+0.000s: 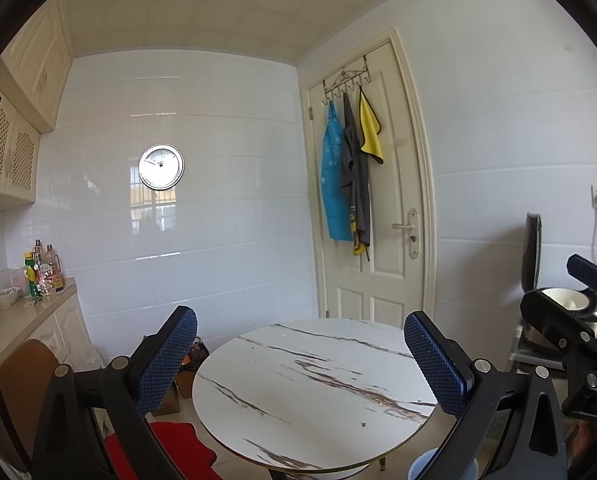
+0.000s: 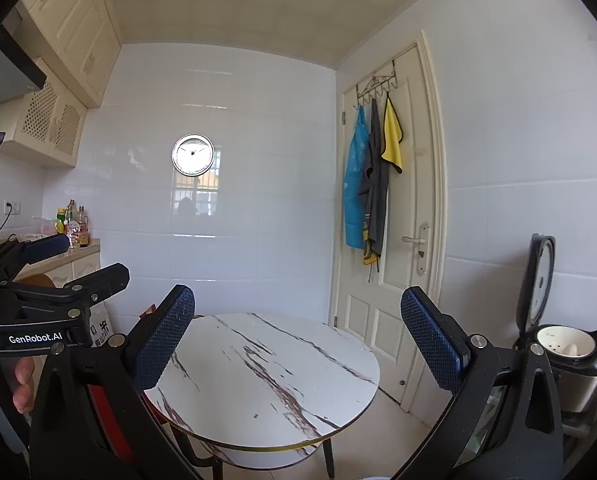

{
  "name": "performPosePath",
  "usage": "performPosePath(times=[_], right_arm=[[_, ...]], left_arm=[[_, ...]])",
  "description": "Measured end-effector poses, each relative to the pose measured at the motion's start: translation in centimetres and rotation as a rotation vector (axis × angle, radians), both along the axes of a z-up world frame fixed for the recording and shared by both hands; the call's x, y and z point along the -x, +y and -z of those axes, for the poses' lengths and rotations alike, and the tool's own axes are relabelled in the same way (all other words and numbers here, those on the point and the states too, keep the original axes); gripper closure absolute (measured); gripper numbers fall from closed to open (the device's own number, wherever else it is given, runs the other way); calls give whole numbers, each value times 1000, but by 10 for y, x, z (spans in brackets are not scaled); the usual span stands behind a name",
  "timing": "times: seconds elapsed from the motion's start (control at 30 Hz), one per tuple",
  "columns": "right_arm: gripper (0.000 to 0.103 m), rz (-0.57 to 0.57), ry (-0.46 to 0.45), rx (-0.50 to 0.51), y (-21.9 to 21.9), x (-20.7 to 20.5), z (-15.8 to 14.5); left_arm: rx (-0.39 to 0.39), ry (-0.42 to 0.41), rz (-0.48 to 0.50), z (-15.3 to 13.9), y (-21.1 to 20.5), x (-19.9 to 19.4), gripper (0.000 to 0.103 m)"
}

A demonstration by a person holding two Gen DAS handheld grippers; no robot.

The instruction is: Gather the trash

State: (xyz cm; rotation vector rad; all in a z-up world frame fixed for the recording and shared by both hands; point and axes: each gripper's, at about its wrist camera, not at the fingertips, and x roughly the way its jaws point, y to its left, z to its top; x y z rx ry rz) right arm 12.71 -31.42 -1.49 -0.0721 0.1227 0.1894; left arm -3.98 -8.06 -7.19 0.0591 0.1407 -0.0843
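Fingers (image 1: 170, 360) of my left claw (image 1: 298, 364) stood wide apart with nothing between them, and my right claw (image 2: 298, 344) was spread just as empty. Just beyond and below both lay the round marble-patterned table (image 1: 298, 420), where the only trash I could make out was a tiny dark speck (image 1: 364, 424) ahead of my left claw, toward its right finger. Farther right stood a rice cooker (image 2: 566, 352) with its lid up; farthest off, a white door (image 1: 382, 240) hung with cloths
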Motion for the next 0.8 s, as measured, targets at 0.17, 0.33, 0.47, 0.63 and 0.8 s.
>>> performPosePath(times=[0.17, 0.33, 0.47, 0.63, 0.8], right_arm=[[0, -1, 4, 1, -1, 0, 0], [0, 0, 12, 0, -1, -1, 0], [0, 2, 10, -1, -1, -1, 0], [0, 7, 18, -2, 0, -2, 0], [0, 14, 22, -2, 0, -3, 0]], left_arm=[[-3, 3, 5, -1, 0, -4, 1], [-4, 6, 9, -1, 3, -7, 1], [-4, 2, 7, 3, 3, -5, 1], [-6, 5, 10, 5, 4, -4, 1], [-6, 6, 11, 5, 4, -4, 1]])
